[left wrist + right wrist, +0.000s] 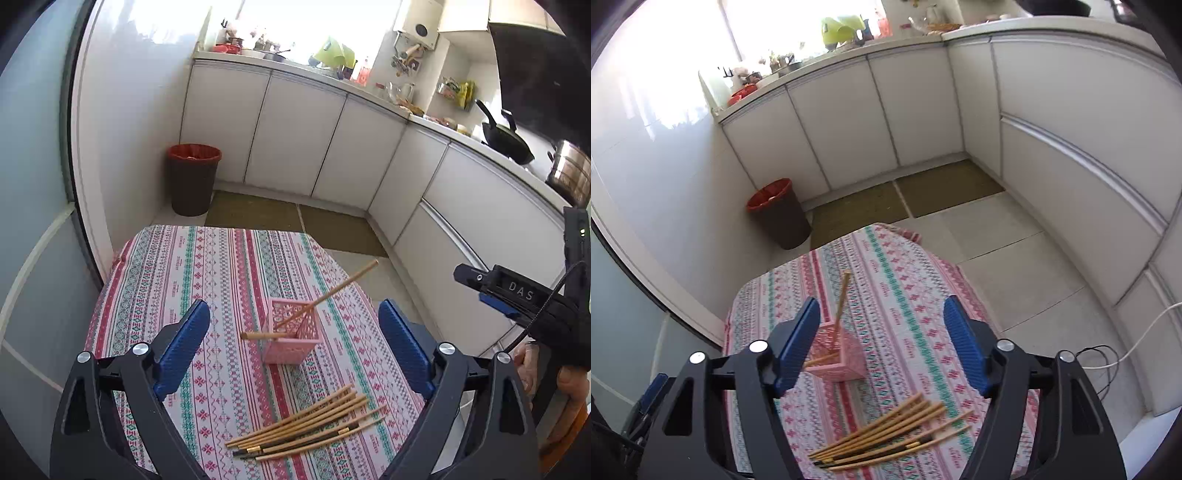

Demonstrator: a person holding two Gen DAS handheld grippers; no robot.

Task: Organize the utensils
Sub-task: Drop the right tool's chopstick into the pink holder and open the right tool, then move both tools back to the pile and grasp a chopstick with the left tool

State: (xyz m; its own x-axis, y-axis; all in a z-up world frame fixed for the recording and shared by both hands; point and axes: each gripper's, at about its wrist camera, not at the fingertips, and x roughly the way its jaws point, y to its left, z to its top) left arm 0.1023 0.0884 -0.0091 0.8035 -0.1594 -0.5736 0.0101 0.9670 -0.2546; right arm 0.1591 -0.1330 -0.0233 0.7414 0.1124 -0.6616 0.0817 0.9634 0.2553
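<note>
Chopsticks (306, 432) below open left tool (295, 350)

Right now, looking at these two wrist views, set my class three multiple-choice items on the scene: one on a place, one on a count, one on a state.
1. Where does the loose pile of chopsticks lie?
A. On the patterned tablecloth, nearer the cameras than the pink basket
B. In the red-rimmed bin
C. On the counter

2. How many chopsticks stand in the pink basket?
A. None
B. Two
C. Five

3. What is the state of the left tool?
A. Shut on a chopstick
B. Shut on the basket
C. Open, gripping nothing

Answers:
1 A: the pile rests on the cloth in front of the basket in both views.
2 B: two sticks lean out of the basket.
3 C: its blue pads stand wide apart, touching nothing.
</note>
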